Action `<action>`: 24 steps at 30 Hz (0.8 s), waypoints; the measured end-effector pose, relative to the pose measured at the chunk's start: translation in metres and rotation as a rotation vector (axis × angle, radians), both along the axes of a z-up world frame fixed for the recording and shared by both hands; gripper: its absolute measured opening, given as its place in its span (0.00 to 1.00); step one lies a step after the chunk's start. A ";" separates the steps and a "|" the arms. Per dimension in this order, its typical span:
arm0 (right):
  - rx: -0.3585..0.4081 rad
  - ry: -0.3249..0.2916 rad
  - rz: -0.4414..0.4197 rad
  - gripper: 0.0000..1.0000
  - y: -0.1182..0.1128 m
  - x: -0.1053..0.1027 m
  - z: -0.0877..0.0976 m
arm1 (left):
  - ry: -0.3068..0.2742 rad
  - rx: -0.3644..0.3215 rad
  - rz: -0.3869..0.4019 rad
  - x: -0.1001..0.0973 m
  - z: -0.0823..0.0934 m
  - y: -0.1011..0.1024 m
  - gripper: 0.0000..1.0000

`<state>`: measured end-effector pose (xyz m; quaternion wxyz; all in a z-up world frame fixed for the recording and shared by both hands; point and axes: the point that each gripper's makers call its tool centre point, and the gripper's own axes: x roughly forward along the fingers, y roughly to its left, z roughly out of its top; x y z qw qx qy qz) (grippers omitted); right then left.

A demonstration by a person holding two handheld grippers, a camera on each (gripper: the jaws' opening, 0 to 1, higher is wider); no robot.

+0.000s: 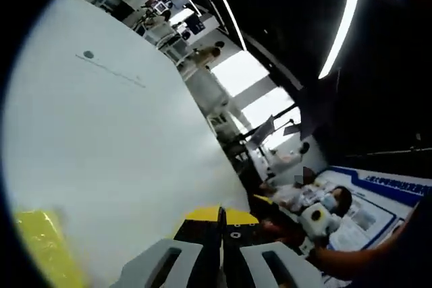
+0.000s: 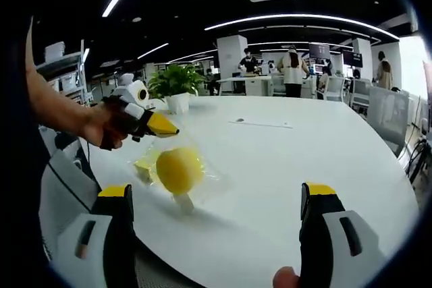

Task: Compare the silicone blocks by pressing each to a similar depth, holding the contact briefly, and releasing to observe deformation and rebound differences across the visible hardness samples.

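Observation:
A clear plastic bag holds a round yellow silicone piece and a smaller yellow block. It hangs just above the white table. In the right gripper view, a hand holds my left gripper at the left, its yellow tips pinching the top of the bag. In the left gripper view, the left gripper has its jaws pressed together, and the yellow bag contents lie at the lower left. My right gripper stands wide open facing the bag, with nothing between its jaws.
A potted plant stands at the table's far side, and a thin paper strip lies further right. The table's curved edge runs along the right. Chairs and standing people fill the background. A seated person is beyond the table.

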<state>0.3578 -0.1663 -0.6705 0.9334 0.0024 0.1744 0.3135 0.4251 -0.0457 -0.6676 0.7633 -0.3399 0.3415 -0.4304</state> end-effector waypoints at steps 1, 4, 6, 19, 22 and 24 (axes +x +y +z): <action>0.000 0.000 0.000 0.97 0.000 0.000 0.000 | 0.003 -0.001 0.010 0.002 -0.001 0.002 0.00; 0.002 0.001 -0.001 0.97 -0.001 0.000 0.000 | -0.006 0.019 0.034 0.010 -0.005 0.008 0.00; 0.002 0.003 -0.001 0.97 -0.002 -0.001 0.000 | -0.013 0.048 0.058 0.016 -0.010 0.014 0.00; 0.013 0.011 -0.001 0.97 -0.004 0.001 -0.003 | -0.002 0.176 0.114 0.030 -0.048 0.039 0.00; 0.013 0.011 0.002 0.97 -0.003 0.003 -0.003 | 0.008 0.201 0.114 0.029 -0.057 0.040 0.00; 0.010 0.010 0.008 0.97 -0.002 0.003 -0.002 | 0.028 0.212 0.112 0.029 -0.063 0.041 0.00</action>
